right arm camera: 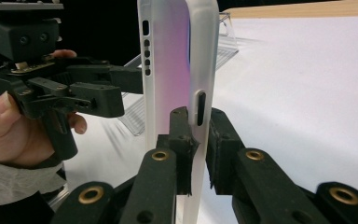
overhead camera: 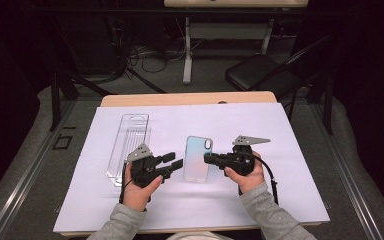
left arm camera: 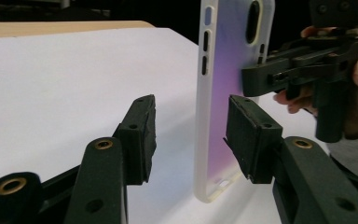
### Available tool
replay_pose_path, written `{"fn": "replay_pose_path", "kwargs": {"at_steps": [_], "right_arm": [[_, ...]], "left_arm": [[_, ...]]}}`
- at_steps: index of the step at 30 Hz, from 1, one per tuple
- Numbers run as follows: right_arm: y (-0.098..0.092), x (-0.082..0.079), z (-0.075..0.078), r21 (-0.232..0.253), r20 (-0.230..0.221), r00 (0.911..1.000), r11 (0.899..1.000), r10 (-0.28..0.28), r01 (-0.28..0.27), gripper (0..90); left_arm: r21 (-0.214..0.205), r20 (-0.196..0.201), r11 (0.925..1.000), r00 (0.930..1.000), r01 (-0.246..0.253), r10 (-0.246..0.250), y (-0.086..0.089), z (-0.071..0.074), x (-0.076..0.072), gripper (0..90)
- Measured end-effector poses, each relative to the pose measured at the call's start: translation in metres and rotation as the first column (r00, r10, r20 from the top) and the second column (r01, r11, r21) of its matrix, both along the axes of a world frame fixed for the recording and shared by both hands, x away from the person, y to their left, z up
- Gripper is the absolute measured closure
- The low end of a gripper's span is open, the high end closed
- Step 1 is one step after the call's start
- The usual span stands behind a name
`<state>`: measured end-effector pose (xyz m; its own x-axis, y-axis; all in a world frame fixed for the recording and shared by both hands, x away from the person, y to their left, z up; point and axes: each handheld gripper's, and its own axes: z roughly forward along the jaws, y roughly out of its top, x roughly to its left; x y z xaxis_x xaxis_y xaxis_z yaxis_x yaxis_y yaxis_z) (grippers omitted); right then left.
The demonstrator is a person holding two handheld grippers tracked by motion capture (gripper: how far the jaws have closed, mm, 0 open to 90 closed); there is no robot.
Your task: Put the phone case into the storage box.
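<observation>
High view: I'm holding the phone case [overhead camera: 198, 159] between both tools over the bench [overhead camera: 290, 150]. Left view: left tool [left arm camera: 191, 135] is standing released, case edge between its pads, untouched. Right view: right tool [right arm camera: 196, 140] is pinching the case rim. One-sided grip on a thin rim; case could twist or slip out.

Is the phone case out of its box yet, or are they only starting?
Done: the pastel translucent phone case is outside the clear plastic packaging tray. In hand: the right gripper pinches its edge; the left gripper stands open around the other. Left: setting it down.
</observation>
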<state>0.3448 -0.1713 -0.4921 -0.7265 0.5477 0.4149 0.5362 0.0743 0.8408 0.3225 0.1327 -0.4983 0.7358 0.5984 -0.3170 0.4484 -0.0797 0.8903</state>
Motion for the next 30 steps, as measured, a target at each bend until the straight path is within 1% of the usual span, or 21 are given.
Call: {"fn": "replay_pose_path", "kwargs": {"at_steps": [1,3,5,8,9,11,13,15,16,19,21,23,24,27,30], "right_arm": [[0.001,0.000,0.000,-0.003,0.007,0.9999,1.000,-0.010,0.010,81.9],[0.001,-0.001,0.000,-0.017,0.015,0.9997,1.000,-0.019,0.019,81.9],[0.002,-0.001,0.001,-0.030,0.019,0.9995,0.999,-0.027,0.027,82.0],[0.004,-0.001,0.003,-0.054,0.040,0.9982,0.997,-0.045,0.047,82.0],[0.004,-0.001,0.003,-0.059,0.040,0.9979,0.997,-0.050,0.053,82.0],[0.004,0.000,0.004,-0.060,0.043,0.9975,0.996,-0.057,0.059,81.9],[0.004,0.001,0.006,-0.066,0.047,0.9967,0.995,-0.067,0.070,82.0],[0.005,0.002,0.009,-0.078,0.060,0.9951,0.993,-0.079,0.083,81.9],[0.005,0.002,0.011,-0.085,0.060,0.9945,0.992,-0.086,0.091,82.0],[0.007,0.003,0.015,-0.106,0.085,0.9907,0.988,-0.107,0.115,82.0],[0.008,0.004,0.018,-0.109,0.097,0.9889,0.986,-0.113,0.123,82.0],[0.010,0.006,0.020,-0.115,0.095,0.9884,0.985,-0.118,0.129,82.0],[0.011,0.007,0.021,-0.114,0.103,0.9874,0.985,-0.121,0.132,82.0],[0.014,0.011,0.025,-0.141,0.117,0.9819,0.976,-0.149,0.165,82.0],[0.015,0.015,0.027,-0.150,0.111,0.9796,0.971,-0.168,0.184,81.9]], "left_arm": [[0.006,0.004,1.0000,1.0000,-0.006,0.006,0.000,0.000,0.000,52.7],[0.009,0.008,1.0000,1.0000,0.000,0.000,0.000,0.001,0.000,52.7],[0.023,0.018,0.9995,0.9996,-0.023,0.023,-0.001,0.002,0.000,52.3],[0.028,0.021,0.9991,0.9993,-0.033,0.033,-0.001,0.003,0.000,52.3],[0.023,0.021,0.9995,0.9996,-0.021,0.021,0.000,0.003,0.001,52.3],[0.031,0.027,0.9986,0.9987,-0.044,0.043,0.000,0.004,0.001,52.3],[0.031,0.031,0.9981,0.9982,-0.052,0.051,0.000,0.005,0.002,52.3],[0.036,0.033,0.9972,0.9974,-0.066,0.065,0.000,0.006,0.003,52.0],[0.035,0.034,0.9973,0.9974,-0.064,0.063,0.000,0.006,0.004,51.8],[0.042,0.043,0.9963,0.9964,-0.075,0.073,-0.001,0.010,0.007,51.2],[0.038,0.040,0.9957,0.9958,-0.084,0.083,0.000,0.012,0.009,50.8],[0.037,0.043,0.9951,0.9950,-0.091,0.090,0.000,0.014,0.012,50.7],[0.038,0.040,0.9941,0.9942,-0.101,0.100,0.001,0.016,0.013,50.4],[0.032,0.043,0.9925,0.9922,-0.118,0.117,0.002,0.021,0.018,48.8],[0.032,0.051,0.9892,0.9887,-0.143,0.141,0.004,0.027,0.024,47.1]]}}
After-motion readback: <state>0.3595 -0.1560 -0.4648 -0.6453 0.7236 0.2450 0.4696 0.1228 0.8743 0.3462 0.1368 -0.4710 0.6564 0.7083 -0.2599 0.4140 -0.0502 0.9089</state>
